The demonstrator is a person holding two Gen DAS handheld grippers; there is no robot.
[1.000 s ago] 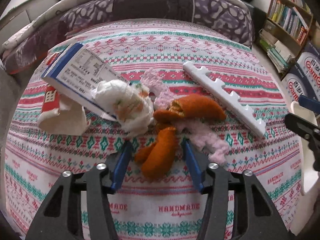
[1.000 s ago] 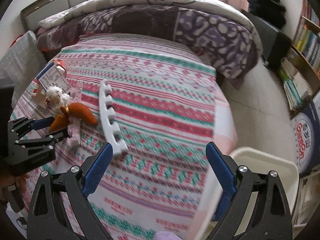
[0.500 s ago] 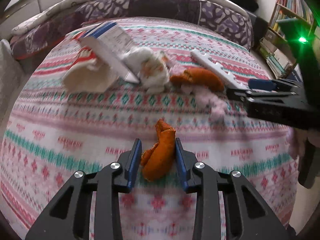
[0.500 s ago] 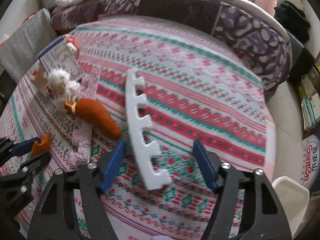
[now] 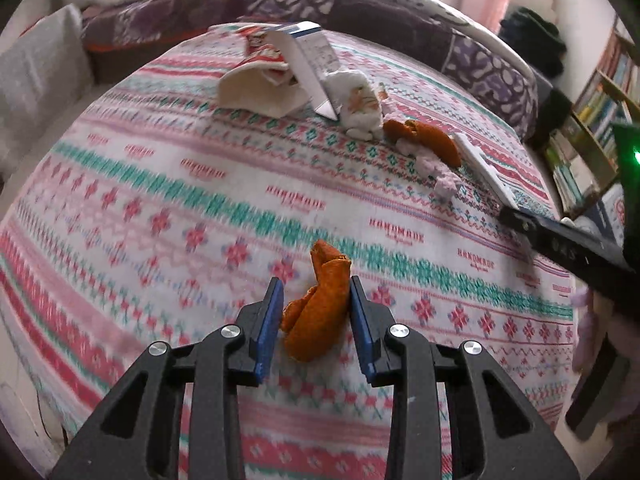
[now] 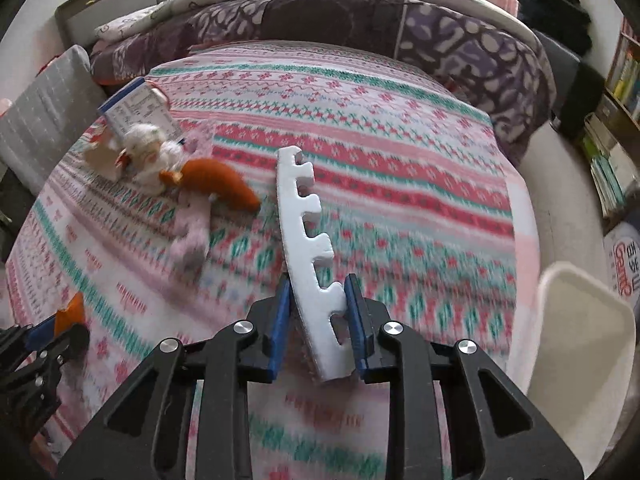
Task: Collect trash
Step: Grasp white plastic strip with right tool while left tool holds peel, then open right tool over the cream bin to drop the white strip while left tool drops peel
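My left gripper (image 5: 316, 308) is shut on an orange peel piece (image 5: 320, 312) and holds it above the patterned bedspread (image 5: 168, 208). My right gripper (image 6: 316, 312) is shut on the near end of a white notched foam strip (image 6: 306, 236) that runs away over the bed. On the bed lie a second orange peel (image 6: 218, 186), a pink tissue (image 6: 190, 228), a crumpled white wad (image 6: 148, 152), a blue-edged box (image 5: 312, 64) and a torn paper wrapper (image 5: 256, 88). The left gripper with its peel also shows in the right wrist view (image 6: 60, 324).
A white bin (image 6: 580, 344) stands beside the bed at the right. A purple patterned duvet (image 6: 320, 20) is piled at the head of the bed. Bookshelves (image 5: 600, 104) and a printed carton (image 6: 624, 264) stand on the right. A grey pillow (image 6: 44, 120) lies at the left.
My left gripper closed on the orange peel and pulled it back from the trash pile. My right gripper moved in over the foam strip and closed on its near end.
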